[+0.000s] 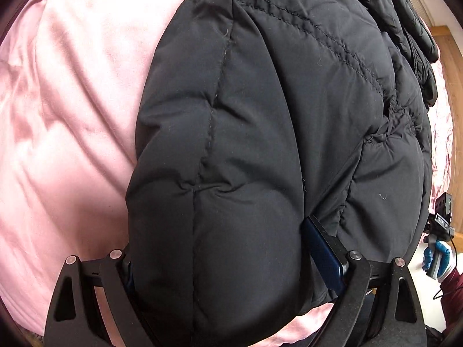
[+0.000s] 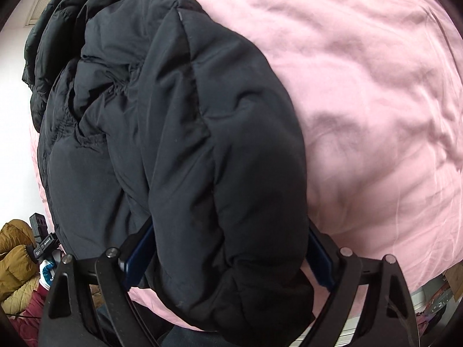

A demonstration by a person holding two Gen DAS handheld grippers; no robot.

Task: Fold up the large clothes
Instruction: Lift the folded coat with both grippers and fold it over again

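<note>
A black puffer jacket (image 1: 260, 115) lies bunched on a pink bed sheet (image 1: 72, 115), and it fills most of both wrist views. My left gripper (image 1: 220, 245) stands wide, with a thick padded fold at the jacket's near edge bulging between its jaws. Its blue right pad (image 1: 324, 248) presses into the fabric, and the other pad is hidden behind the fold. In the right wrist view the same jacket (image 2: 173, 130) shows on the left. My right gripper (image 2: 228, 248) is clamped wide around another thick fold at the near edge. One blue pad (image 2: 139, 257) is pressed against the fold's left side.
A second dark quilted garment (image 1: 405, 14) lies beyond the jacket, at the sheet's far edge (image 2: 52, 29). The pink sheet (image 2: 361, 101) spreads wide to the right. A mustard padded garment (image 2: 14, 254) and a gloved hand (image 1: 437, 257) on the other gripper show at the frame edges.
</note>
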